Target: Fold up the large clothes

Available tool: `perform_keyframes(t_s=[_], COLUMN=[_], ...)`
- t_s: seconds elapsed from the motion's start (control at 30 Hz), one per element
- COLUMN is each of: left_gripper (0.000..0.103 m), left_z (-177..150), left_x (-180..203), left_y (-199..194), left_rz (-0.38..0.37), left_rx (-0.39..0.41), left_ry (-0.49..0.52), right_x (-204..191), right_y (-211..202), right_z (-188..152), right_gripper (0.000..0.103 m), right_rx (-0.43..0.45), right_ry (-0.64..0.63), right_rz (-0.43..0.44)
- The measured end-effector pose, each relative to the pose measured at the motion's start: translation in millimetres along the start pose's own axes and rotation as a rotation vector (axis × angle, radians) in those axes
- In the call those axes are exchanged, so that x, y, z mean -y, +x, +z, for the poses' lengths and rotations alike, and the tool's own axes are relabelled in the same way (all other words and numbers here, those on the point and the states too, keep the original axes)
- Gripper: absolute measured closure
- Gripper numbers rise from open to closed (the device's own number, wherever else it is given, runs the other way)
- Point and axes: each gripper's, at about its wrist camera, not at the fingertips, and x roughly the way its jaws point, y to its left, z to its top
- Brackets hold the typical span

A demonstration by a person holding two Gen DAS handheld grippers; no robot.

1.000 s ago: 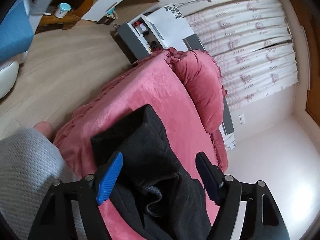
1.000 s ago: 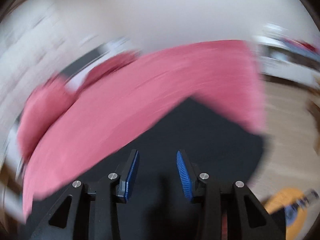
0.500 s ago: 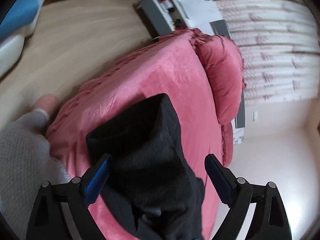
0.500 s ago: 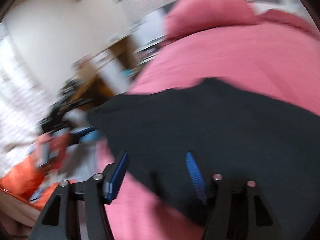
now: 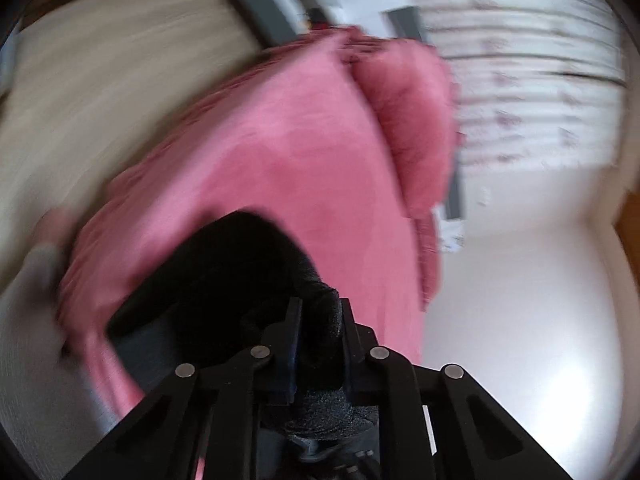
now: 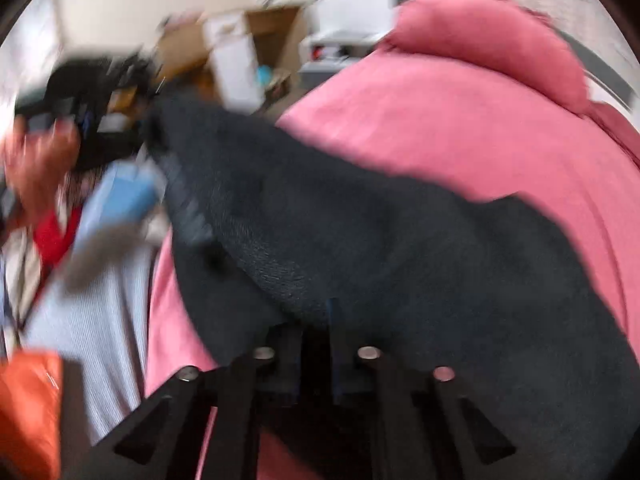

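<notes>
1. Right, the left gripper (image 5: pixel 318 320) has its black fingers drawn in narrow, pinching a bunched fold of the black knitted garment (image 5: pixel 224 276) between them — fabric bulges up and out past the fingertips.
2. That dark garment lies on the pink velvety bedspread (image 5: pixel 280 152), near the bed's lower corner in the left wrist view, with one rounded edge reaching out toward the middle of the cover.
3. Over to the right gripper (image 6: pixel 316 332) — fingers pulled close together too, and the garment (image 6: pixel 400 248) sits right over and between them; a raised ridge of cloth runs from the fingertips up toward the left, so it looks clamped on the fabric.
4. From the right wrist view the garment spreads wide across the bedspread (image 6: pixel 460 120), one end hanging past the bed's edge.
5. A plump pink pillow (image 5: pixel 408 120) rests at the far end of the bed, against the white patterned curtain (image 5: pixel 520 80).
6. Pale wooden floor (image 5: pixel 100 80) lies beside the bed; a grey ribbed sleeve (image 6: pixel 108 312) shows at the left of the right wrist view. Both views are blurred.
</notes>
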Motion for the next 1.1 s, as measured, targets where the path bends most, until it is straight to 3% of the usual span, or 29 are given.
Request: perform_keyframes(t_s=[0.1,0.17,0.2,0.23,0.3,0.37,0.4,0.43,0.47,0.5,0.57,0.63,0.7,0.8,0.87,0.93,1.03,1.1], left_gripper=[0.089,0.089,0.089,0.089,0.089,0.089,0.089,0.089,0.089,0.089,0.088,0.088,0.088,0.076,0.054,0.043,0.043,0.043], left_z=[8,5,1,-3,-12,-20,-22,-25,-27,-28,-26,-21,-18,-26,-37,-51,-75,-91], left_x=[35,47,48,42,10,-45,-65,-84,-100,-109,-109,-102,-83,-30,5,32,51,50], left_y=[-12,-23,-28,-32,-32,-26,-27,-30,-37,-47,-61,-69,-77,-64,-40,-8,48,81], left_rz=[-0.114,-0.177,-0.178,-0.149,-0.014,0.195,0.248,0.267,0.235,0.185,0.206,0.257,0.258,0.24,0.233,0.21,0.182,0.224], left_rx=[0.009,0.013,0.019,0.022,0.012,-0.021,-0.024,-0.022,-0.005,0.028,0.091,0.129,0.201,0.231,0.21,0.165,0.07,0.001], left_ry=[0.109,0.184,0.23,0.27,0.295,0.224,0.187,0.141,0.078,0.033,0.008,0.034,0.069,0.245,0.395,0.515,0.603,0.65], right_x=[32,38,37,32,22,10,3,0,-8,-8,-4,2,8,9,28,45,71,94], right_y=[-52,-87,-93,-95,-80,-39,-15,-5,12,18,13,9,4,-22,-42,-55,-62,-65], right_z=[22,23,19,13,-3,-29,-44,-51,-64,-67,-67,-62,-55,-58,-60,-60,-65,-76], right_gripper=[0.094,0.095,0.095,0.095,0.095,0.094,0.094,0.089,0.087,0.087,0.067,0.065,0.065,0.065,0.064,0.064,0.064,0.064], right_rx=[0.189,0.315,0.326,0.323,0.26,0.103,0.022,-0.013,-0.064,-0.062,-0.024,-0.04,-0.047,0.046,0.124,0.168,0.186,0.161], right_ry=[0.148,0.156,0.141,0.12,0.074,0.065,0.06,0.055,0.041,0.039,0.085,0.118,0.105,0.134,0.205,0.245,0.297,0.355], right_rz=[0.022,0.075,0.084,0.099,0.125,0.186,0.194,0.187,0.175,0.167,0.207,0.251,0.269,0.293,0.274,0.211,0.087,0.017])
